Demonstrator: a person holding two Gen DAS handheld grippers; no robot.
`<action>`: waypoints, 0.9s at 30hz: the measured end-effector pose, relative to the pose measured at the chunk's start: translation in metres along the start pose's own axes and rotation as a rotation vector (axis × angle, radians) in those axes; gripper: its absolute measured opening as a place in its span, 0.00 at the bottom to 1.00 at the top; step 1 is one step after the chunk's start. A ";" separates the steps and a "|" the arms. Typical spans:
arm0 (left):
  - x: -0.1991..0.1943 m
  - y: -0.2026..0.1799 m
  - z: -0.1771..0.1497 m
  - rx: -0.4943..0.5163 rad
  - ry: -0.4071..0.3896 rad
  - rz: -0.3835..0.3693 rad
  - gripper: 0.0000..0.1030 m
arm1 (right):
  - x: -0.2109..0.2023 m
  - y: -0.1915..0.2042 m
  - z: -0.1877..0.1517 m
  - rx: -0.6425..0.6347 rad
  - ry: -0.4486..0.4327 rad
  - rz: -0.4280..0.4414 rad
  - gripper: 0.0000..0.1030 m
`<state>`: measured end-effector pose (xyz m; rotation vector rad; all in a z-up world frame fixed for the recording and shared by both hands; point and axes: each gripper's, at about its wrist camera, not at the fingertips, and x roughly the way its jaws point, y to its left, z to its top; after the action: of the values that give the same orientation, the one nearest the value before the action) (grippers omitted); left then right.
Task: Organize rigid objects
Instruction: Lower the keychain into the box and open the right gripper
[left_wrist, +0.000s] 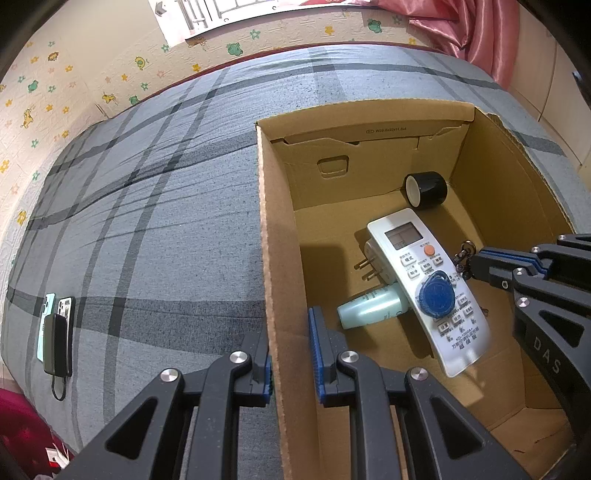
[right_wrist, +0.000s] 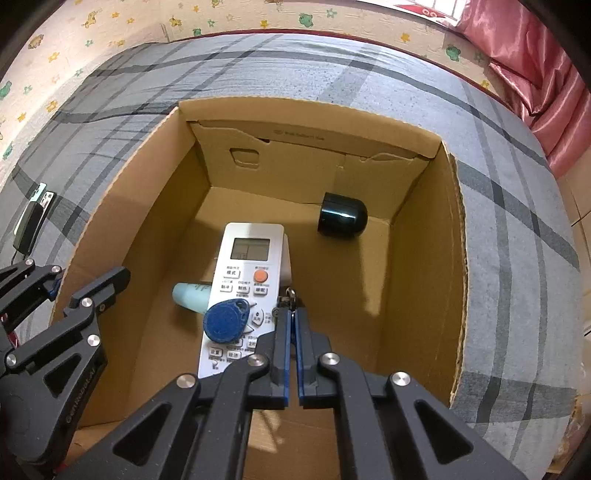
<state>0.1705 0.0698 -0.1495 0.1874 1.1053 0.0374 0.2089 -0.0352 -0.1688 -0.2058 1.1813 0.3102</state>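
Note:
An open cardboard box (left_wrist: 273, 221) stands on the plaid bed. Inside lie a white remote (right_wrist: 245, 280), a mint bottle (right_wrist: 192, 297), a white plug adapter (left_wrist: 371, 258) partly under the remote, and a black domed cap (right_wrist: 341, 219). A blue key fob (right_wrist: 225, 319) rests on the remote's buttons. My right gripper (right_wrist: 293, 314) is shut on the fob's metal ring and chain (left_wrist: 463, 254), low inside the box. My left gripper (left_wrist: 290, 339) clamps the box's left wall, one finger inside and one outside.
Two phones and a dark power bank (left_wrist: 55, 332) lie on the grey plaid sheet (left_wrist: 166, 221) far left of the box. A pink curtain (left_wrist: 461, 26) hangs at the back right. A patterned wall borders the bed behind.

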 end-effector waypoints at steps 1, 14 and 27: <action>0.000 0.000 0.000 0.000 0.000 0.000 0.17 | 0.000 0.000 0.000 0.002 -0.003 0.004 0.01; 0.002 0.002 -0.001 0.001 0.000 0.003 0.17 | -0.015 -0.001 -0.001 -0.010 -0.037 0.011 0.04; 0.003 0.003 0.000 0.003 0.001 0.004 0.17 | -0.057 -0.005 0.000 0.009 -0.126 -0.020 0.46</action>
<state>0.1717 0.0732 -0.1513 0.1925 1.1056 0.0396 0.1908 -0.0478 -0.1163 -0.1879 1.0548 0.2959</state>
